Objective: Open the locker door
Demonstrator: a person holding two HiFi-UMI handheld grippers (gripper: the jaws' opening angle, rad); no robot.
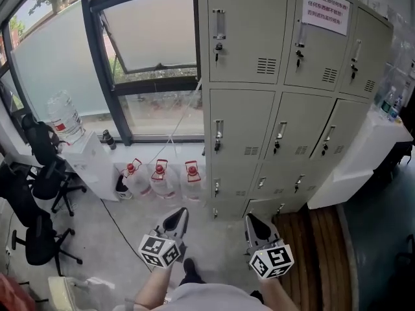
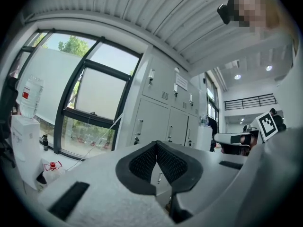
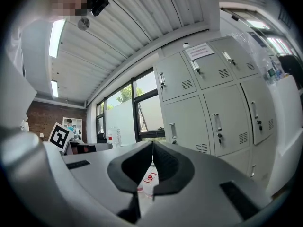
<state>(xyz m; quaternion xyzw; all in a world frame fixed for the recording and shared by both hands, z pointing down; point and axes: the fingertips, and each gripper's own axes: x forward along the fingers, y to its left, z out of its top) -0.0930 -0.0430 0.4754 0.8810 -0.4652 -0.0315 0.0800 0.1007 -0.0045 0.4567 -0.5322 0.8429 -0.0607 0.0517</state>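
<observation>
Beige-grey sheet-metal locker bank (image 1: 249, 102) upright against the wall straight ahead, three columns wide and several rows high. Every locker door (image 1: 241, 131) flush and closed, each with a slim vertical metal handle and a small vent grille. White paper notice with red print (image 1: 325, 10) stuck on the top middle door.

Left gripper (image 1: 176, 220), grey plastic with a black-and-white marker cube at its rear, held low in front of the body, nose aimed at the bottom rows, well apart from any handle. Black ribbed pads (image 2: 142, 162) pressed together at the tips, clenched on nothing. Right gripper (image 1: 254, 222), same build, just beside the left one and level with it, equally far from the doors. Jaws clamped tight along their whole length, empty.

Three clear plastic water jugs with red caps (image 1: 160, 177) in a row on the grey floor, between the lockers and a white water dispenser with a big clear bottle on top (image 1: 68, 125). Large dark-framed window (image 1: 149, 44) to the left of the lockers, one pane tilted open. Black swivel office chairs (image 1: 39, 180) at far left. White low cabinet (image 1: 363, 157) touching the right end of the locker bank, and a brown slatted wooden floor strip (image 1: 311, 238) in front of it.
</observation>
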